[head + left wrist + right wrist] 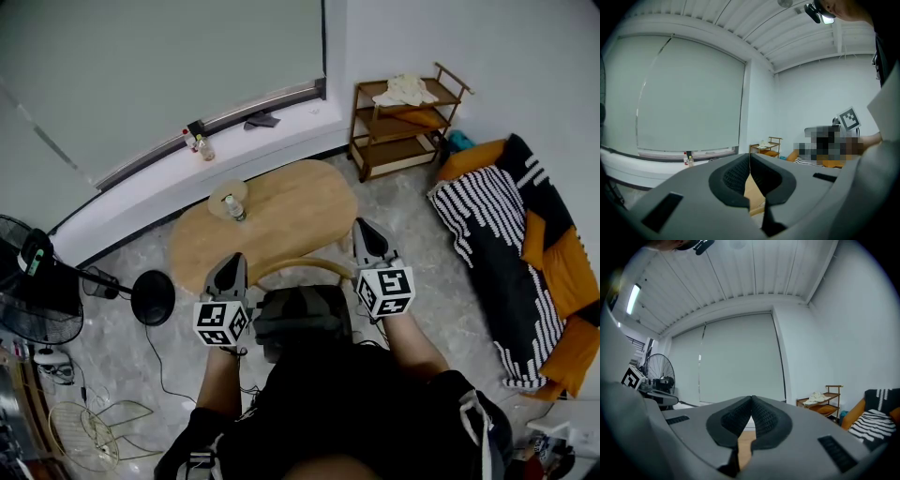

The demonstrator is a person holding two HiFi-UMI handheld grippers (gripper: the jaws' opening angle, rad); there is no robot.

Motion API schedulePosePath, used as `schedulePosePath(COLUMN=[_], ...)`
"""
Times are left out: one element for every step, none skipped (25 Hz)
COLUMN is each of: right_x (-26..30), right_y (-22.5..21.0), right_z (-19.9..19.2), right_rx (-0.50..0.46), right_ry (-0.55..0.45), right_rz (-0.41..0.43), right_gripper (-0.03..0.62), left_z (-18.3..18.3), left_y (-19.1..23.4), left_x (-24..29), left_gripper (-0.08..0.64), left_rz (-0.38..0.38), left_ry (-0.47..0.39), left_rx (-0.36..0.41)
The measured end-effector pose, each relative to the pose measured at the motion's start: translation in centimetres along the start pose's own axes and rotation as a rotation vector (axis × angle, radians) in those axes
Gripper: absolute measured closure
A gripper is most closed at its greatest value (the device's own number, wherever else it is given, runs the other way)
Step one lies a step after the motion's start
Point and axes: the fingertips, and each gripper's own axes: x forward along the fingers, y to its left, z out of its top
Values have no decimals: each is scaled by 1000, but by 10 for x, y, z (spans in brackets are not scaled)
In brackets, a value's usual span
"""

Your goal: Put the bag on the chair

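Left gripper [232,262], right gripper [364,231]: jaws together, empty. Dark bag [300,321] seemingly on chair [292,266]; next, withdrawal only.

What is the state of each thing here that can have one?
left gripper: shut, empty
right gripper: shut, empty
bag: apparently on the chair, not held
bottle: standing upright on the table
blind: drawn down

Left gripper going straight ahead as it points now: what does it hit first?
Probably the window wall. The left gripper points about level over the wooden table; the bottle on it lies near that line, but height is unclear.
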Motion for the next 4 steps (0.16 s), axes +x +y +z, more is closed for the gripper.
schedulePosePath(right_x=[0, -1, -1, -2], right_y=[0, 0, 0, 0], right_z=[0, -1, -2, -3], right_rx=[1, 2, 4, 5], right_ry=[1, 2, 2, 3], right_rz=[1, 2, 4, 5], right_gripper=[580, 580, 580, 580], left_z=[0, 0, 0, 1], left_y=[-1, -1, -2, -3], left_x=[0, 1, 1, 1], left_gripper=[538, 538, 538, 537], left_rz=[0, 0, -1, -1], left_ry=[1, 2, 2, 3], left_rx=[-1, -1, -1, -1])
